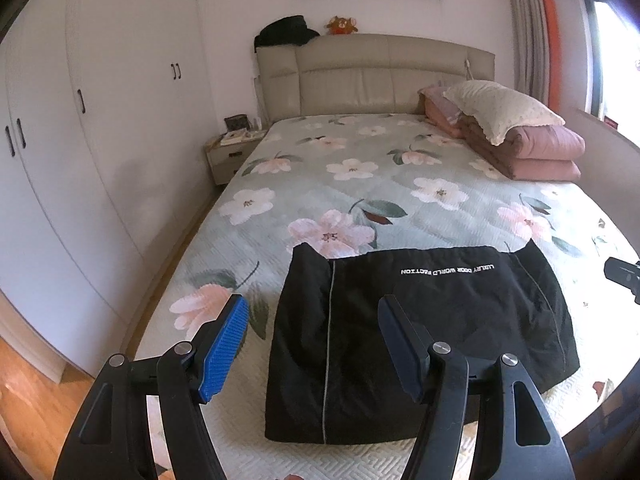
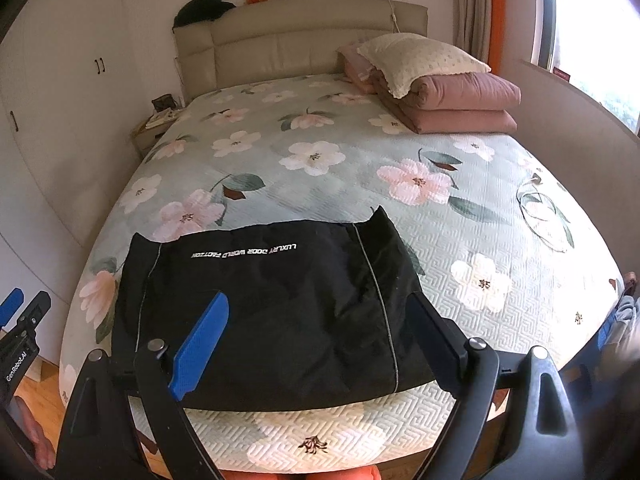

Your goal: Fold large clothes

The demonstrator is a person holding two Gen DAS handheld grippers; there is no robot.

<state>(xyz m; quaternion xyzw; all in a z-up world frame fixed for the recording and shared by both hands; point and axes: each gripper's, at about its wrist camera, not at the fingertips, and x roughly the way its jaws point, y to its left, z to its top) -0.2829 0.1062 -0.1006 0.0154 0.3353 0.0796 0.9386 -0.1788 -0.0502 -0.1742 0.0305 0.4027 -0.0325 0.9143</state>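
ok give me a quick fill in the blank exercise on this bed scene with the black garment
1. The black garment lies folded on the ____ bedspread.
2. A cream pillow rests on top of the folded ____ quilt.
3. The left gripper and the right gripper both have their jaws ____.
4. The white lettering on the garment reads ____ from both cameras.

Missing words: floral; pink; open; upside down

Both wrist views face headboard (image 1: 376, 76), share bed (image 1: 360, 184).
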